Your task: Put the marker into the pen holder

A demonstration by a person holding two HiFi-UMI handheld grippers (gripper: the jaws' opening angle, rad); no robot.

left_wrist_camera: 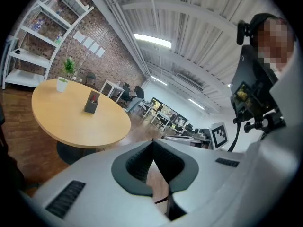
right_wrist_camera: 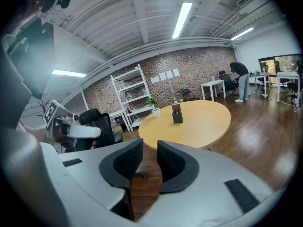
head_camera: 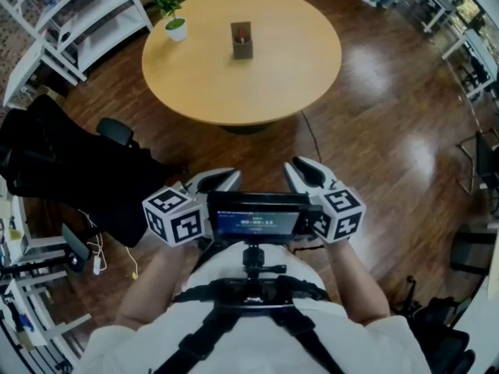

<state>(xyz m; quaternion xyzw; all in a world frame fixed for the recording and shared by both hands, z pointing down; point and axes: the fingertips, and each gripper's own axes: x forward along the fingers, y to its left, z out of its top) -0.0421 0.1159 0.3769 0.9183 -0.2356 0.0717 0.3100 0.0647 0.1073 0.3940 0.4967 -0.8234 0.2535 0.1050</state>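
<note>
Marker: head view. A red-tipped stick, apparently the one in question, stands in the pen holder. The holder sits upright near the middle of the round tabletop. A potted plant stands at the tabletop's far left edge, well apart from the holder. White shelving is at far left and a black chair at near left. The left gripper and right gripper are held side by side close to the person's body, over the wooden floor and well short of the tabletop. A small screen sits between them.

Left gripper view. The left gripper's jaws are clenched, with the pad tips meeting at the top and nothing between them; only floor shows through the gap lower down. The tabletop lies to the far left, with the pen holder on it, a red tip above its rim, and the plant beyond.

Right gripper view. The right gripper's jaws are released. A narrow gap separates the two pads, and only floor shows through it. The tabletop lies far ahead, slightly right, with the pen holder upright on its far half and red showing at its top. The plant, the shelving and a brick wall are behind. A person stands at a desk at far right.
</note>
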